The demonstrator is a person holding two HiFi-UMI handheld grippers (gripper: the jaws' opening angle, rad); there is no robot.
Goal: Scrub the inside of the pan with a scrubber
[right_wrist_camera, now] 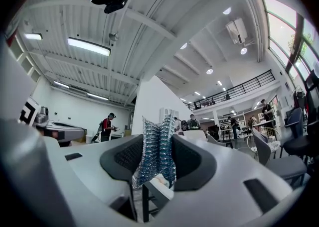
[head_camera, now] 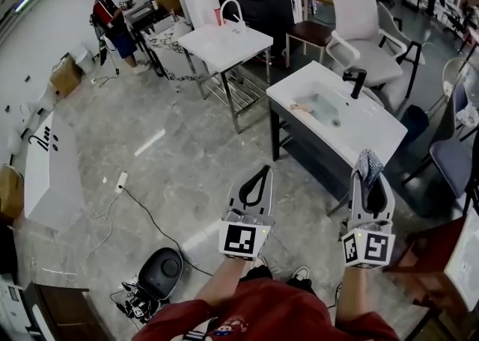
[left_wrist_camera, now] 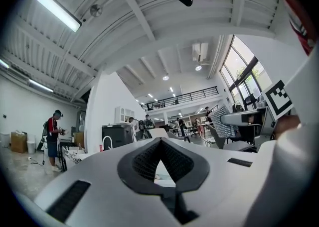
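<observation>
two handheld grippers are held out over a grey marbled floor (head_camera: pixel 187 152), short of a white sink counter (head_camera: pixel 374 126). none of the scrubbing looks started: no pan can be made out in any view, so i cannot say where it is. the right gripper (right_wrist_camera: pixel 157 152) has its dark ribbed pads (right_wrist_camera: pixel 124 159) clamped on the scrubber (right_wrist_camera: pixel 155 141), a crinkled, silvery-blue wad of metallic mesh that stands upright and pokes past the tips. the left gripper (left_wrist_camera: pixel 160 144) has its jaws meeting at the tips with nothing between them, leaving a diamond-shaped gap behind. finding the pan and all the scrubbing seem left to do.
</observation>
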